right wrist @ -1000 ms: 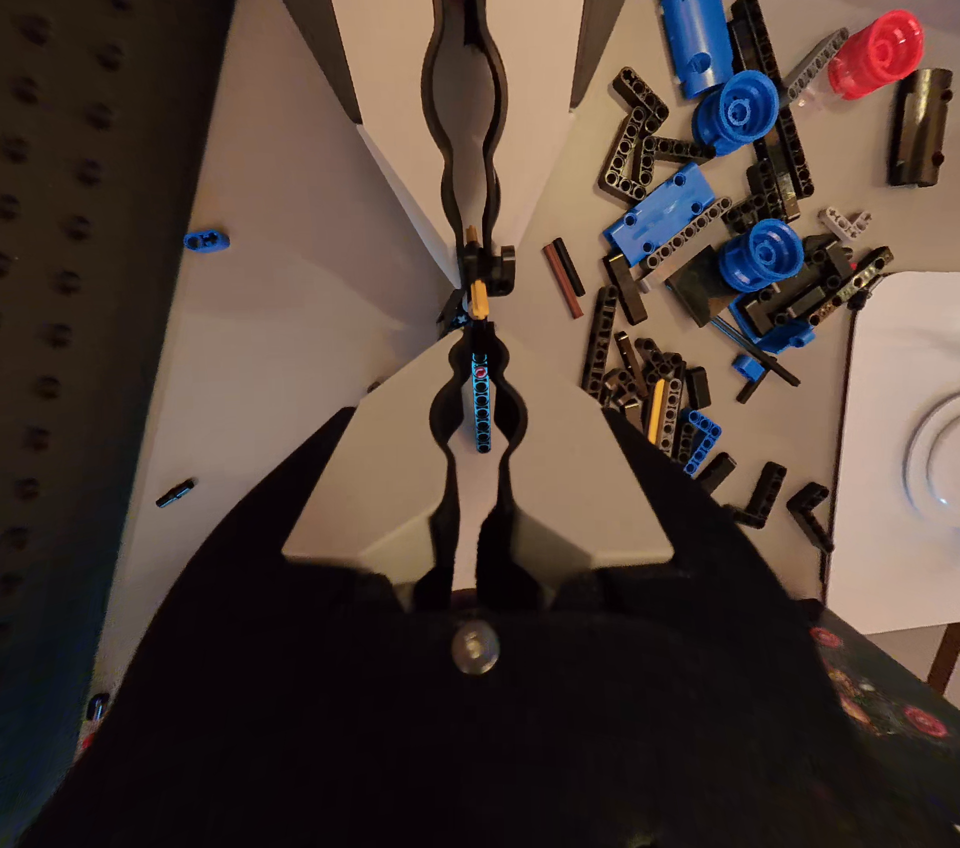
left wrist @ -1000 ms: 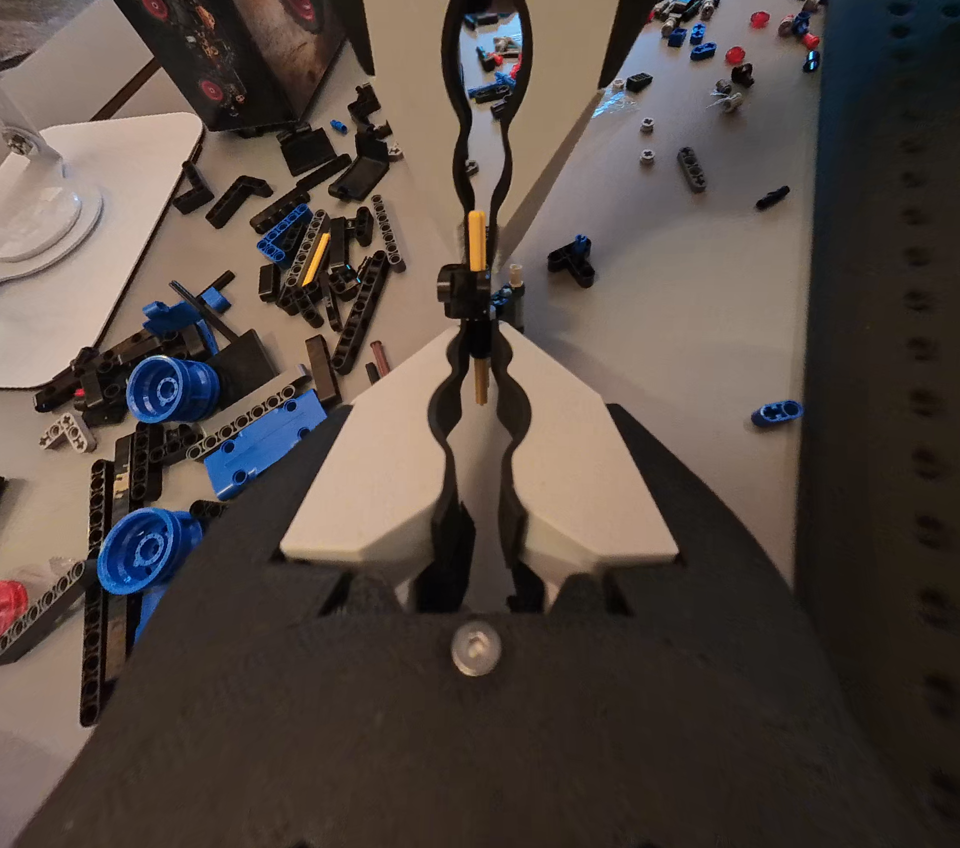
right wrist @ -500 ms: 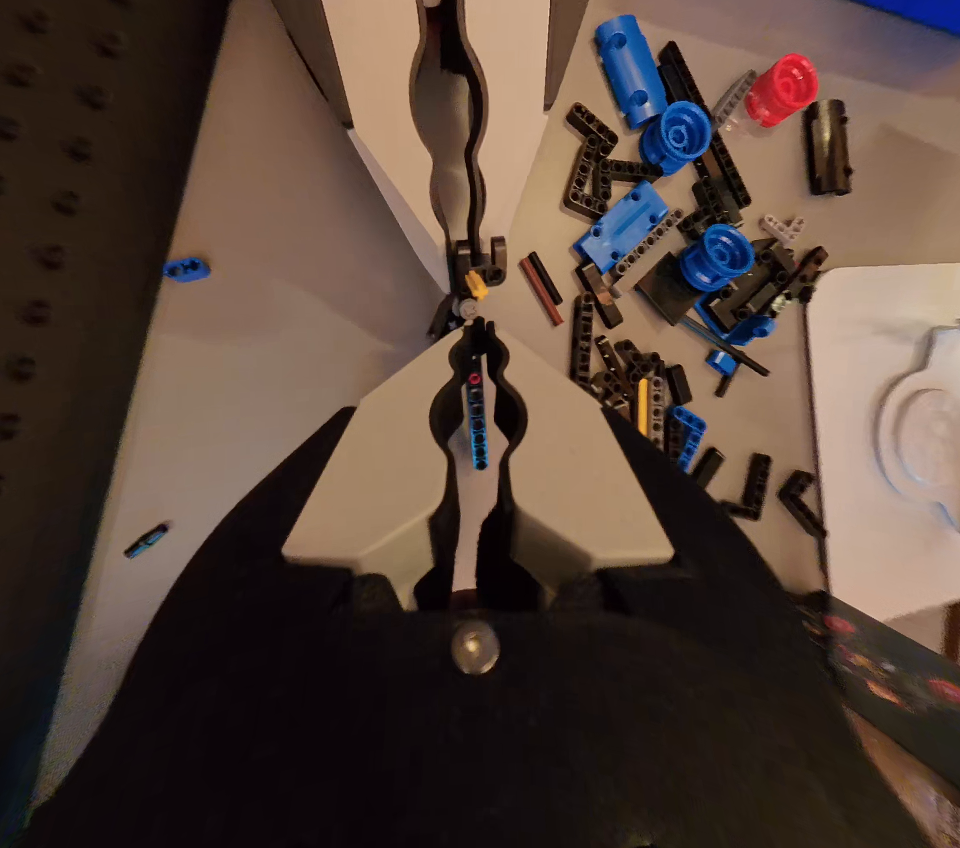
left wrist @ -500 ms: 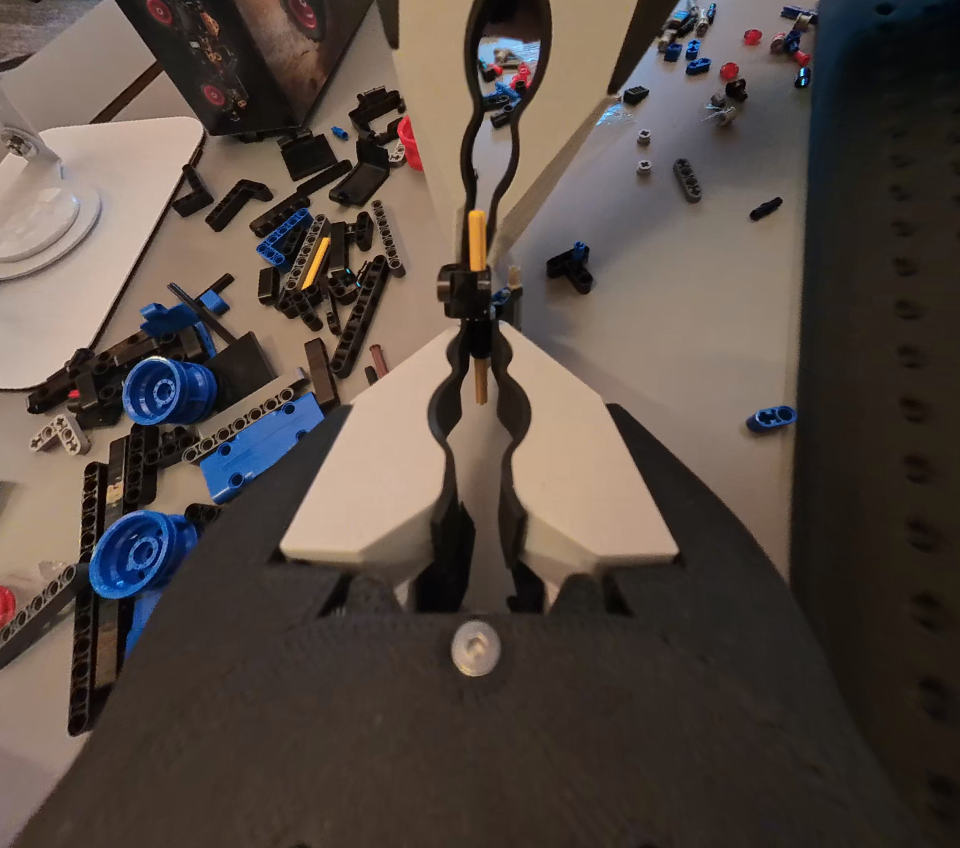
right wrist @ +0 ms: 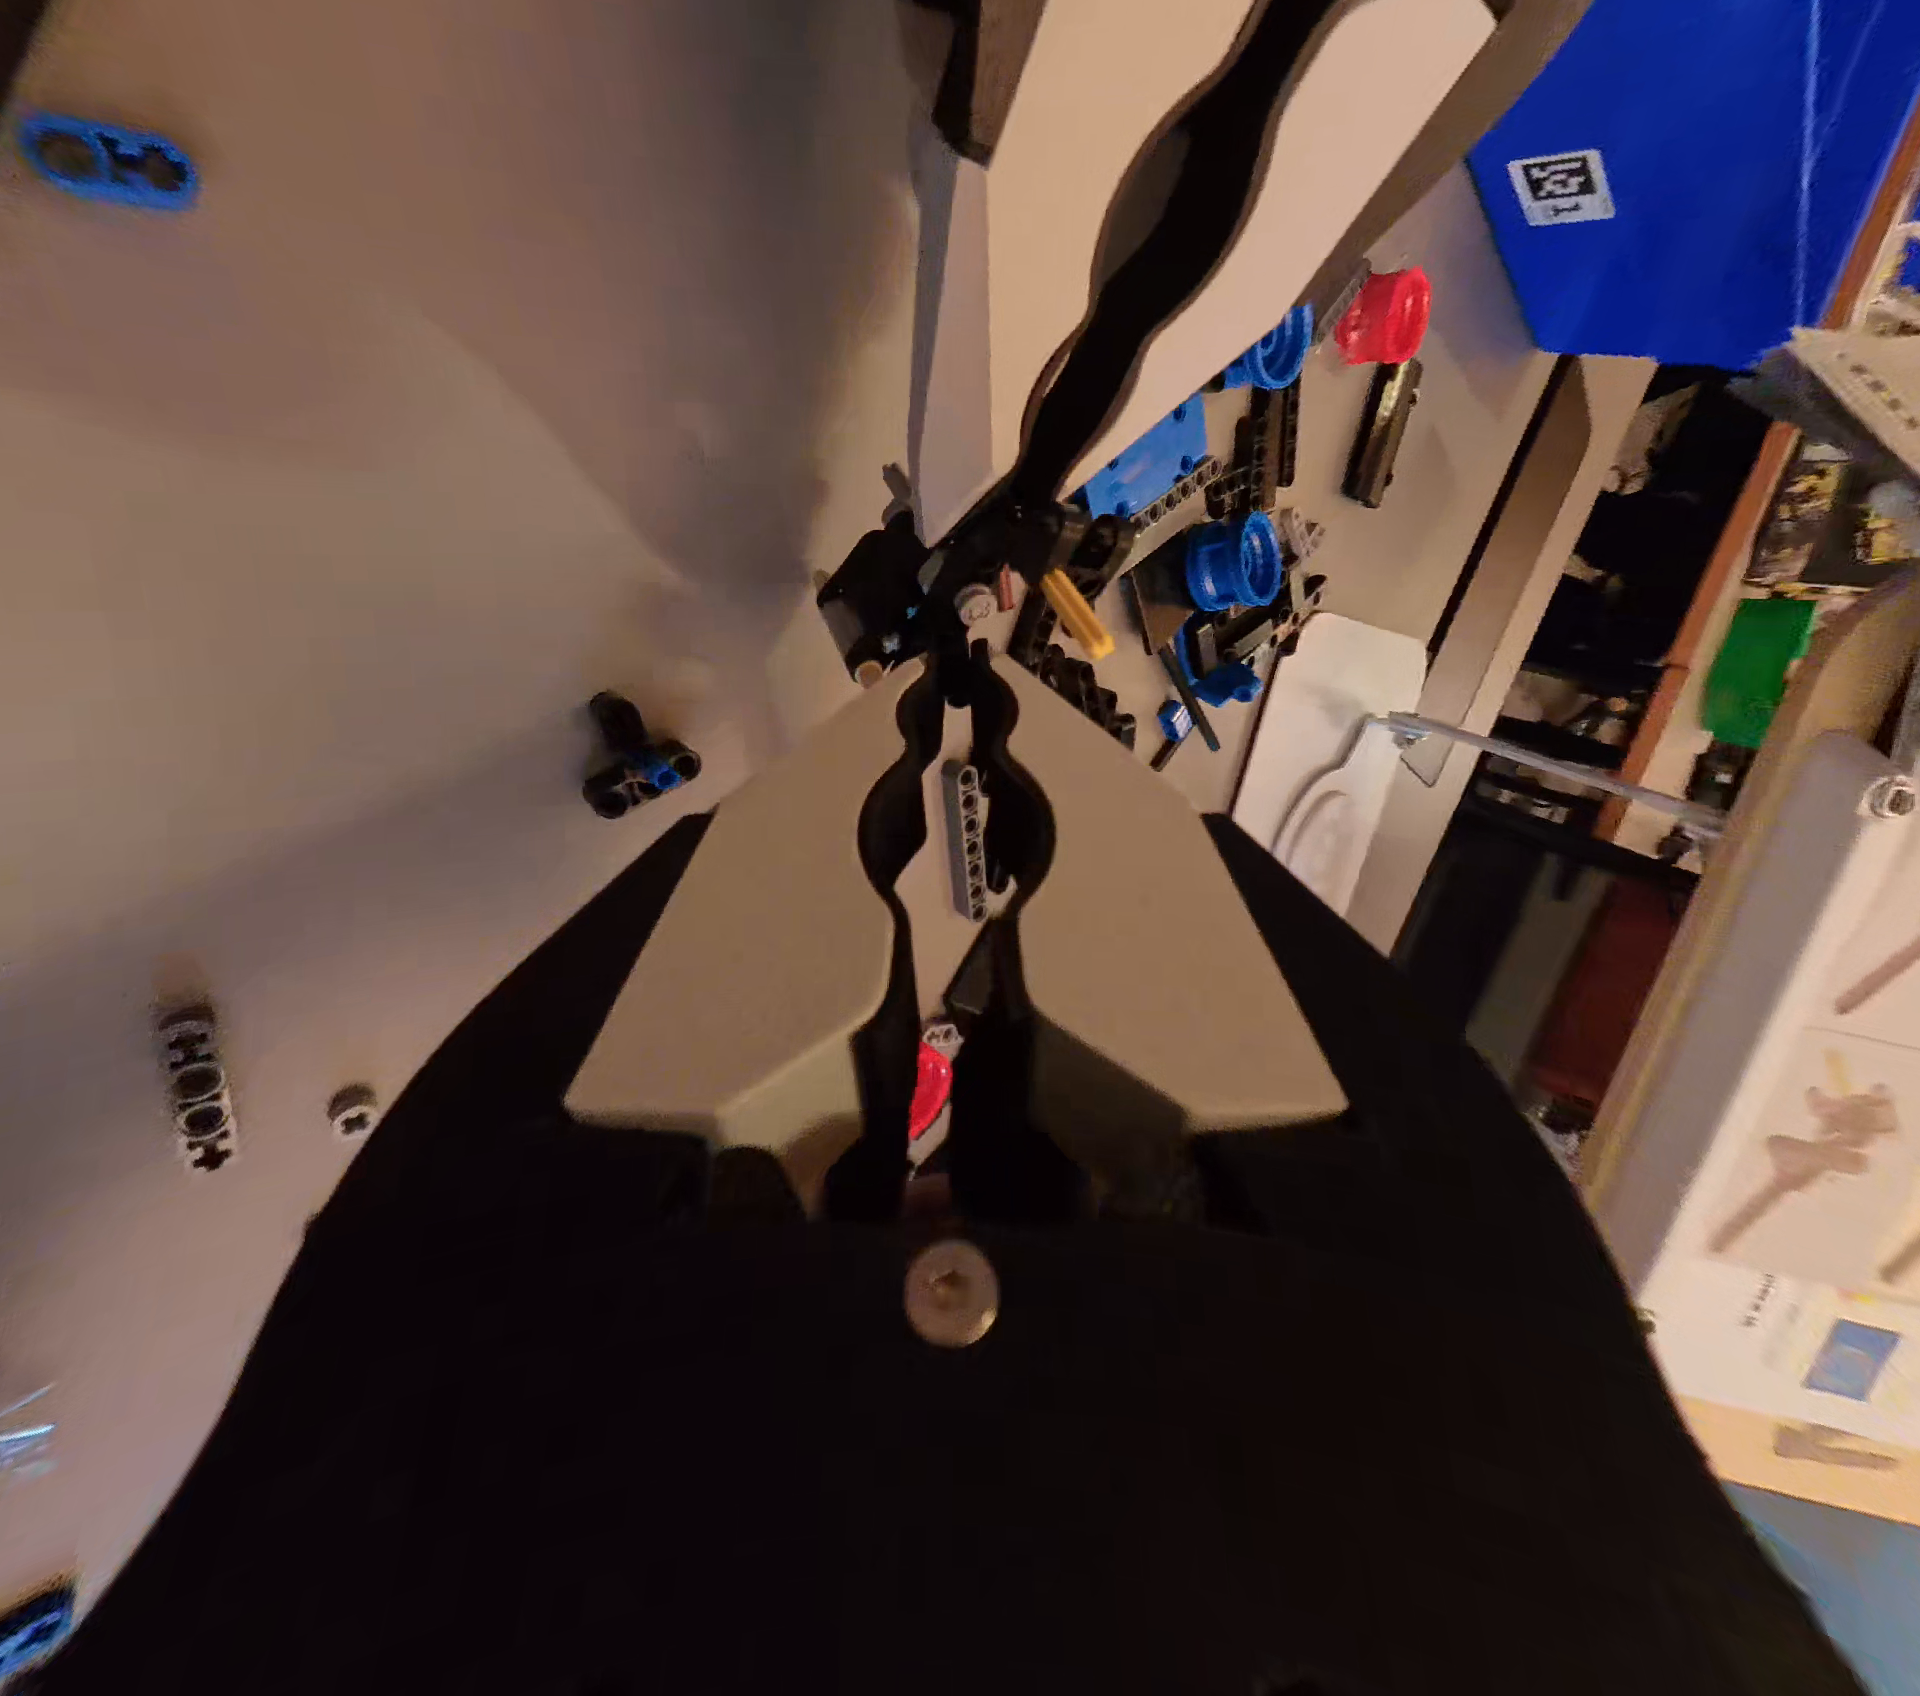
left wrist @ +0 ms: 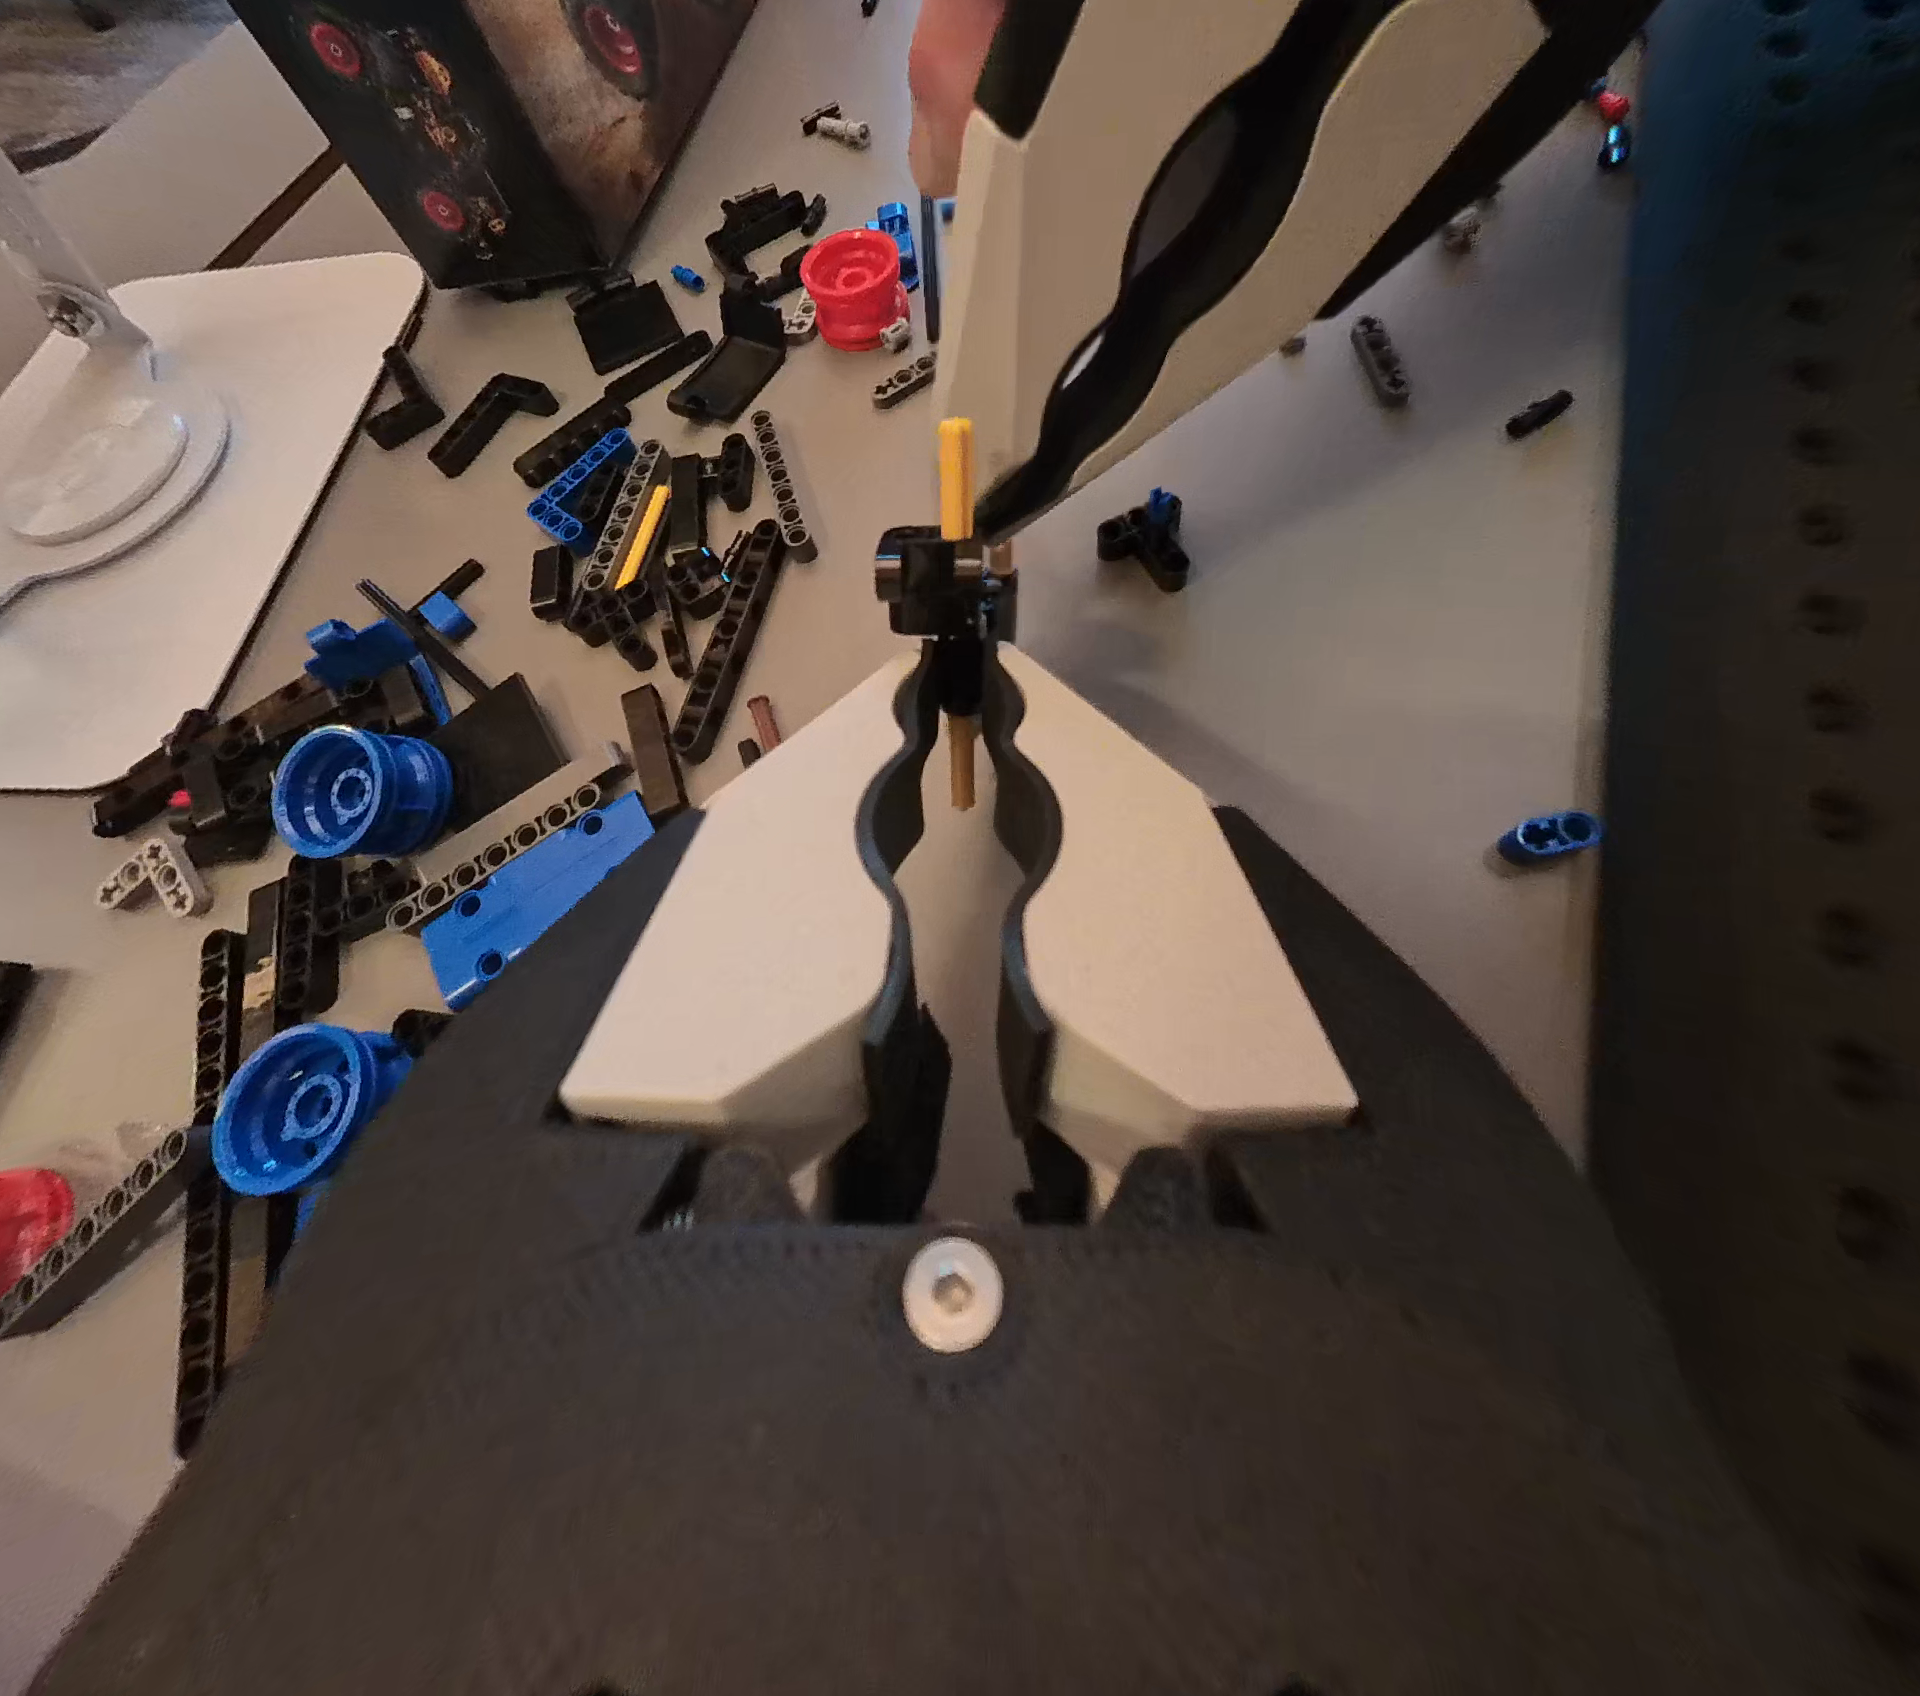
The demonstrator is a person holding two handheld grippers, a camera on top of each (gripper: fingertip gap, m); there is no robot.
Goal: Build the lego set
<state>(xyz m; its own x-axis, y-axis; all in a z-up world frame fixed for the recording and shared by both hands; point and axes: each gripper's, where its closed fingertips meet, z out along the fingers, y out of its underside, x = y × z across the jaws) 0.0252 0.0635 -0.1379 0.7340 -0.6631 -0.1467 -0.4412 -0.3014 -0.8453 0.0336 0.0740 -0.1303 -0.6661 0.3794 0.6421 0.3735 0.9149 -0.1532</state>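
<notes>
**Yellow axle pinched between two grippers**

Yellow axle standing upright through a small black connector assembly, clamped at the tips of the left gripper, jaws narrowed tight on the black piece, axle's lower end hanging between the fingers. Right gripper angled in from upper right, jaws nearly closed, tips meeting the same assembly beside the axle; from its own wrist view, pinching the dark cluster, exact grasped part unclear. Held above a grey table. Loose parts scattered left: blue wheel hubs, black beams, red hub. Printed set box standing behind, lettered and pictured; blue bin bearing a square coded sticker. Instruction pages at right, blurred.
</notes>
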